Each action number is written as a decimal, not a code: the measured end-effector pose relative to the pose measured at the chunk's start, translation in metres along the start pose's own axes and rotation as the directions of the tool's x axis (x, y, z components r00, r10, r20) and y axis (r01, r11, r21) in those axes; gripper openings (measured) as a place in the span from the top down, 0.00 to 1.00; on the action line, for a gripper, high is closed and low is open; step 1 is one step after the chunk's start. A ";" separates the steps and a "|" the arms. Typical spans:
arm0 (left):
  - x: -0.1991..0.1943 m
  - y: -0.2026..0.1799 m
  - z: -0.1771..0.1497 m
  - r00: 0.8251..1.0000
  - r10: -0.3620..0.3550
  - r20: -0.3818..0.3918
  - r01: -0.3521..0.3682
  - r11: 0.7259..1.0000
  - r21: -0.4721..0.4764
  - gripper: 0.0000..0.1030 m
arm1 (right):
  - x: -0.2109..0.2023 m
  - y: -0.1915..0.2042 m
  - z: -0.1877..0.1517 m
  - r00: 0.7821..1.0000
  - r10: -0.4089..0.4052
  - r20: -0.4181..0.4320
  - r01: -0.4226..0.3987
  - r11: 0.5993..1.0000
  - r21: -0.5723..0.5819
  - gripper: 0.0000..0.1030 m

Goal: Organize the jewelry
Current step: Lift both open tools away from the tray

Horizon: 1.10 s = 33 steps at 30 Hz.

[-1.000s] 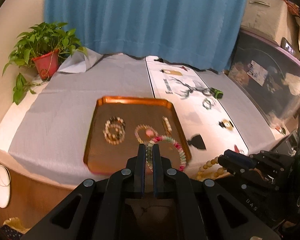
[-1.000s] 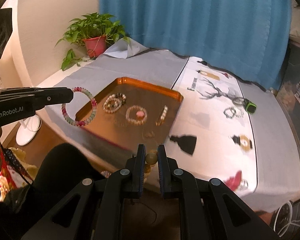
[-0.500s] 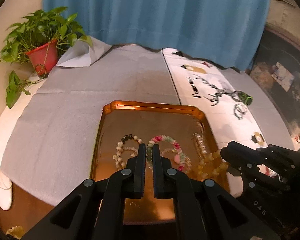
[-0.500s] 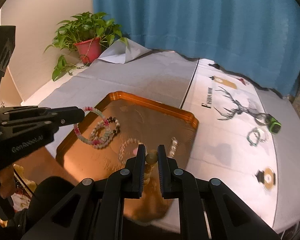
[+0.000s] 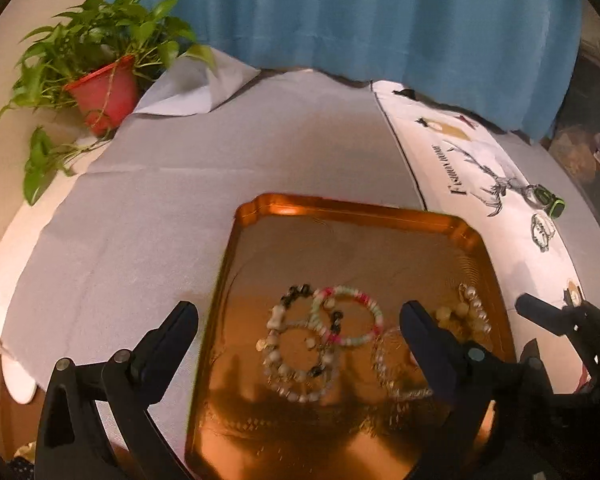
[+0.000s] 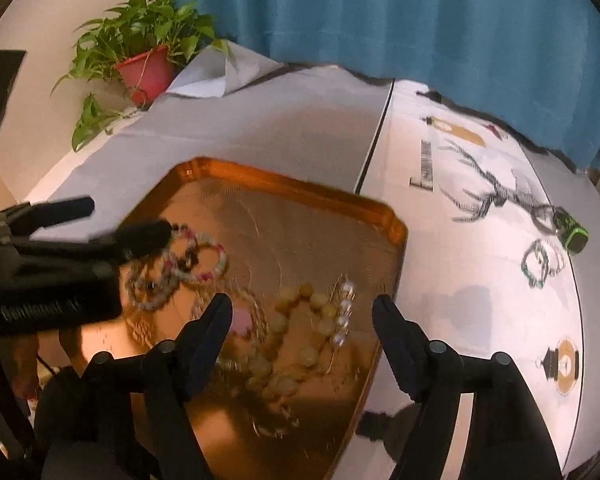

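Note:
A copper tray (image 5: 352,210) (image 6: 300,190) sits on the grey cloth. In it lie a pink-green bead bracelet (image 5: 350,314) (image 6: 208,258), a white-black bead bracelet (image 5: 296,356), a yellow bead bracelet (image 6: 296,332) (image 5: 446,316), a pearl clip (image 6: 344,312) and a clear bracelet with a pink stone (image 6: 240,318). My left gripper (image 5: 300,320) is open just above the pink-green bracelet, holding nothing. My right gripper (image 6: 302,310) is open above the yellow beads, holding nothing.
On the white printed runner (image 6: 480,280) lie a green bracelet (image 6: 538,262), a black-green ring-like item (image 6: 572,232) and a gold brooch (image 6: 564,364). A potted plant (image 5: 100,76) stands far left. A blue curtain hangs behind.
Both grippers moved forward over the tray and opened. The pink-green bracelet left the left gripper and the yellow beads left the right gripper; both now lie in the tray.

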State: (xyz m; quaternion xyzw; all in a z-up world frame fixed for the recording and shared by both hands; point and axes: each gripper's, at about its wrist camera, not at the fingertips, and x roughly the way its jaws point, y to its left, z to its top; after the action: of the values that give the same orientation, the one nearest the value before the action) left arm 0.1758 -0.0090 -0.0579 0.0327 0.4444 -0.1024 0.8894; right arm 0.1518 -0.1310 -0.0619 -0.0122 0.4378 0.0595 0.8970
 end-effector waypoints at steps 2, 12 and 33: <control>-0.004 0.001 -0.006 1.000 0.007 -0.027 -0.007 1.000 0.000 0.03 | -0.005 -0.001 -0.007 1.000 0.001 -0.010 -0.001 1.000 0.008 0.29; -0.084 0.001 -0.072 0.999 0.035 -0.009 -0.035 0.999 -0.035 0.03 | -0.086 0.011 -0.063 1.000 -0.003 0.022 0.002 0.999 0.044 0.29; -0.219 -0.035 -0.144 0.986 0.012 0.165 -0.019 0.999 0.040 0.03 | -0.218 0.047 -0.152 0.988 -0.045 0.147 0.041 0.999 0.030 0.29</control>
State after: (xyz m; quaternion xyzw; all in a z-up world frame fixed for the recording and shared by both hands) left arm -0.0721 0.0113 0.0309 0.0458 0.3671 -0.1070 0.9228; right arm -0.1058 -0.1170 0.0179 -0.0048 0.3705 0.0350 0.9281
